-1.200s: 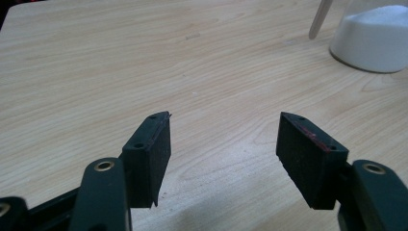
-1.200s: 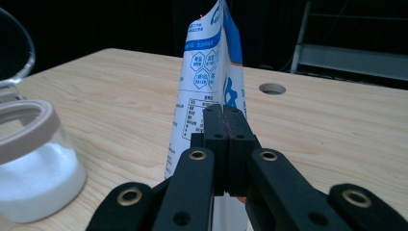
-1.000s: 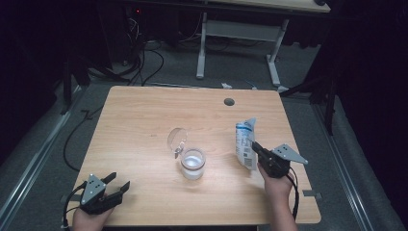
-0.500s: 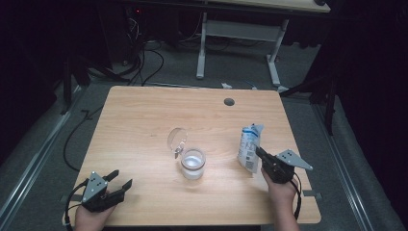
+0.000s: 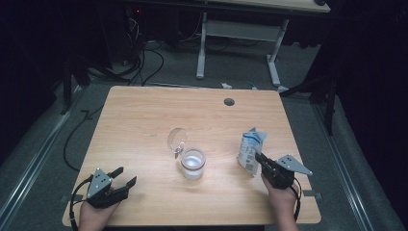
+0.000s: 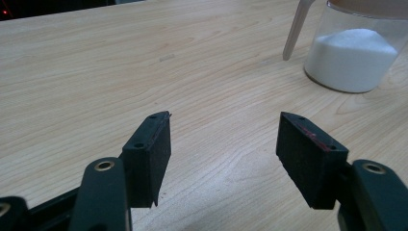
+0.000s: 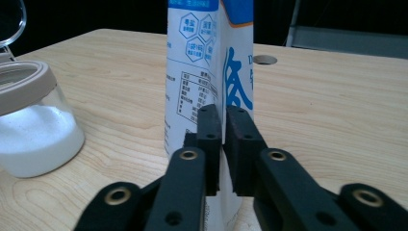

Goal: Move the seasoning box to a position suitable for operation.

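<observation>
While the high view looked down on the wooden table (image 5: 144,125), the white and blue bag (image 5: 250,150) stood upright at the right side, near the front edge; the right gripper (image 5: 262,160) met its near edge, with the person's right hand behind it; the glass jar (image 5: 193,164) of white powder stood in the middle of the table, well left of the bag, its clear lid (image 5: 177,140) tipped up on the far side; the left gripper (image 5: 124,177) rested at the near left corner, well apart from the jar, its jaws spread with nothing between them. In the left gripper view, the two black pads (image 6: 149,154) stood wide apart over bare wood; the jar (image 6: 353,57) sat far off to the right. In the right gripper view, the bag (image 7: 211,72) rose upright straight ahead; the fingers (image 7: 209,139) lay nearly together with the bag's thin edge between them, having just been opening a little; whether they pressed on it I could not tell; the jar (image 7: 33,130) stood at the left.
</observation>
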The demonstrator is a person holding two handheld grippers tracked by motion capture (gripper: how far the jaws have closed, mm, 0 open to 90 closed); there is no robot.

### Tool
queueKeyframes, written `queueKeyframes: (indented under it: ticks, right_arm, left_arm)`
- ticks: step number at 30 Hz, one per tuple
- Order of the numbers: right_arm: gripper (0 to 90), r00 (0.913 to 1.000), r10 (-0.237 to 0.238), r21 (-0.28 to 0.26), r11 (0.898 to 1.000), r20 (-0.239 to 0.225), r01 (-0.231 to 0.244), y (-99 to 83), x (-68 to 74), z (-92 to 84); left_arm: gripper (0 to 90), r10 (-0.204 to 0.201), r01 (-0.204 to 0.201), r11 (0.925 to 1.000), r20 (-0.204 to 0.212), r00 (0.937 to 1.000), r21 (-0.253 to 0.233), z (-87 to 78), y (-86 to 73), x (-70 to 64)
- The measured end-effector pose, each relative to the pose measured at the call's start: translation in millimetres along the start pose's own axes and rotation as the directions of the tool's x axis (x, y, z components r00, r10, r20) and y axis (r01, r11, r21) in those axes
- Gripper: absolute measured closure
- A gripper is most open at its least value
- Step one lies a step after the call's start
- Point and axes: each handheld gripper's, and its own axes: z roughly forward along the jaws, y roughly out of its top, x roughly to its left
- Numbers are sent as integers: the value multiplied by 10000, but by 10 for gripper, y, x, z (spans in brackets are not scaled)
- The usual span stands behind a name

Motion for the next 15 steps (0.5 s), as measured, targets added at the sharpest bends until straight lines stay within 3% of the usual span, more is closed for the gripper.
queueKeyframes:
  ticks: [15]
  right_arm:
    - [521, 9992, -2, 370, 9993, 401, -13, 14, 45, 52]
  left_arm:
    - [376, -202, 201, 9998, 164, 9997, 82, 40, 25, -16]
